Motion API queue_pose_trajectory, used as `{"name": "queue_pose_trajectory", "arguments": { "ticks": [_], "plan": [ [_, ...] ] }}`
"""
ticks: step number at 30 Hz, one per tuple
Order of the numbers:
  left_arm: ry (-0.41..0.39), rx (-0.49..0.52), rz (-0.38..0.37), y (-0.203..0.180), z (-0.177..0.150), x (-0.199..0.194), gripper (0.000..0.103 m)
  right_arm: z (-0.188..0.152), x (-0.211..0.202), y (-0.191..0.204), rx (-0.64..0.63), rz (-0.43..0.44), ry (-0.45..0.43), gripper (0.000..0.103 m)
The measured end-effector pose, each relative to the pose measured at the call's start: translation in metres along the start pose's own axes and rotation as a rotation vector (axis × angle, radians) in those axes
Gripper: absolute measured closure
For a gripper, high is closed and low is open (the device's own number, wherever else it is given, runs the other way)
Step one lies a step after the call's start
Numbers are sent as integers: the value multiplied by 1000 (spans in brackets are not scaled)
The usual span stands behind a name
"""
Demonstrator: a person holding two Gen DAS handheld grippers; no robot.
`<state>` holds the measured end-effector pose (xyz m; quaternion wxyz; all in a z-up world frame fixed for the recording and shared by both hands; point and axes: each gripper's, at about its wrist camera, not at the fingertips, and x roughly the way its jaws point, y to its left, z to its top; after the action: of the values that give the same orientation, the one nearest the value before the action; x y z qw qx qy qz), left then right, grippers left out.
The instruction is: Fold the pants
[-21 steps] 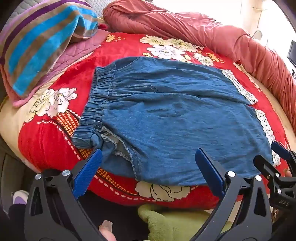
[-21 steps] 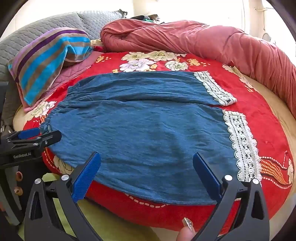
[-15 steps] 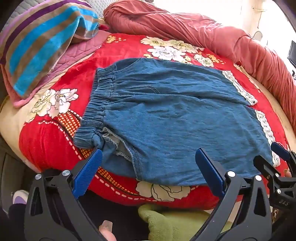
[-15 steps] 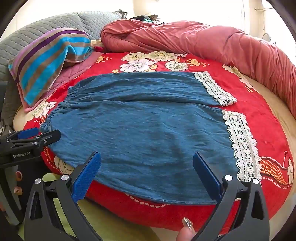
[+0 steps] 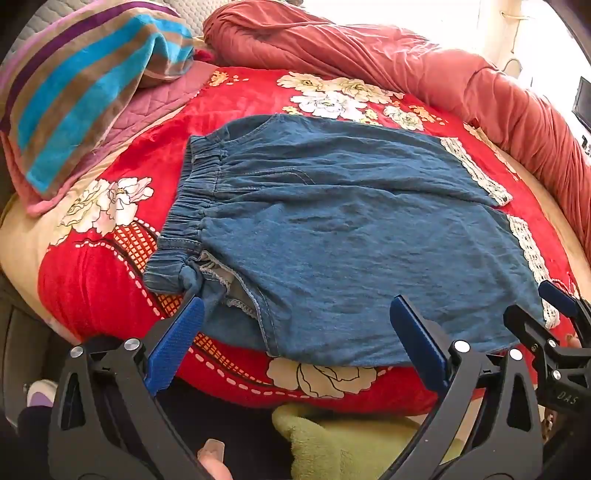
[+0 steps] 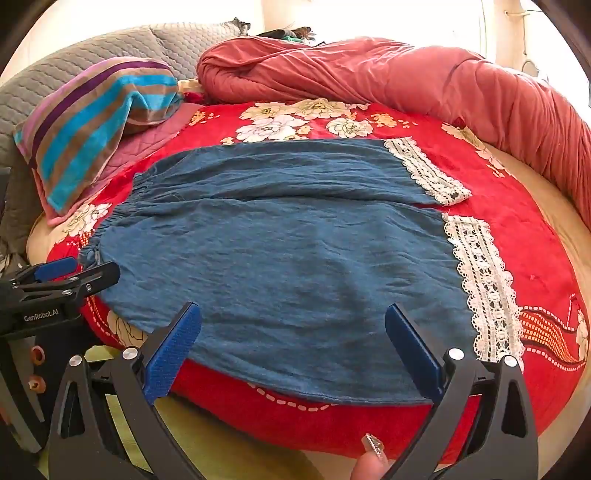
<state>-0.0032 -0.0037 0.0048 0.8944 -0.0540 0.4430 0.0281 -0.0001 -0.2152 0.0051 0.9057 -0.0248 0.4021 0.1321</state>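
Pants (image 5: 351, 236) are lying limp at the bed's (image 5: 92, 291) near edge; I am holding both hand-held grippers (image 5: 295, 332) (image 6: 291, 339) released, judging waistband corner and lace hem best grips.

Bright daylight, pouring in from about one o'clock in both views and bleaching the wall (image 6: 369, 18) there to plain white. Soft, faint shadows only, gathered in the creases of the pants (image 5: 351, 240) and under the near edge of the bed (image 5: 240, 391). Strong fisheye bending toward the rim, with black corners at every side. Sharp in the middle, slightly smeared at the margins; striped towel (image 5: 81, 88) at ten o'clock a little soft.
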Motion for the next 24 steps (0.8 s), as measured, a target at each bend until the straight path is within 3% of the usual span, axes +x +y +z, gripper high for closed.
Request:
{"name": "queue_pose_trajectory", "arguments": {
  "ticks": [24],
  "plan": [
    [-6,7,-5,-4,1,-5,8,0,-1,-2,9,-6,4,4]
  ]
}}
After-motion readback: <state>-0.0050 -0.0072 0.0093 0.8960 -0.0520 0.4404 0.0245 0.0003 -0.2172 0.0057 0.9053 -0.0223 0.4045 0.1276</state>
